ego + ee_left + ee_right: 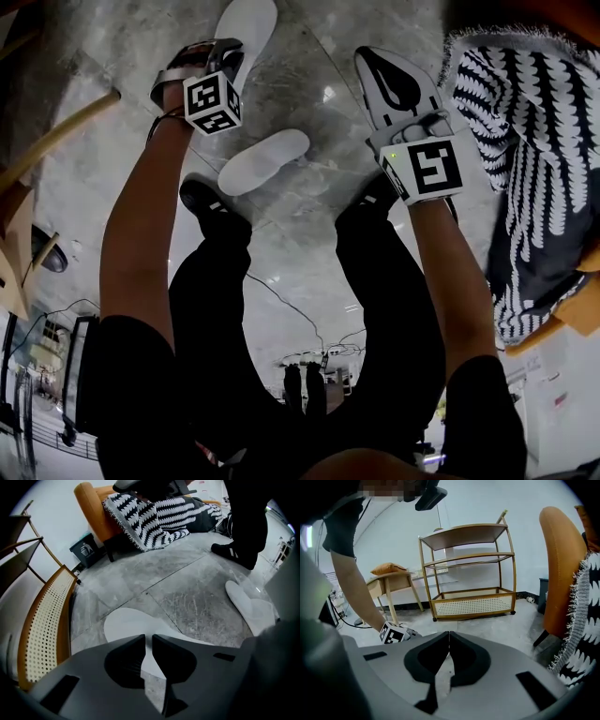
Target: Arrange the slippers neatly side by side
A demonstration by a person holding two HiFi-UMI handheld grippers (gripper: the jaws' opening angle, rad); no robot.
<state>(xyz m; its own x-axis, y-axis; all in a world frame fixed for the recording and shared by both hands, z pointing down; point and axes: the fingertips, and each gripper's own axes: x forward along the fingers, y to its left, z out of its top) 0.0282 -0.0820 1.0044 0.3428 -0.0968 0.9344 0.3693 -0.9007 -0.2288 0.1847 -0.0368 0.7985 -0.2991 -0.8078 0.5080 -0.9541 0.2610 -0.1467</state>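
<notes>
Finds left gripper narrowed onto edge of far white slipper on grey floor. Notes second slipper lying apart, near a black shoe. Records right gripper closed, empty.

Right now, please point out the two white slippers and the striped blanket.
far white slipper (251,23): head view, middle of its upper end.
near white slipper (265,161): head view, its middle.
striped blanket (525,94): head view, patterned top.
</notes>
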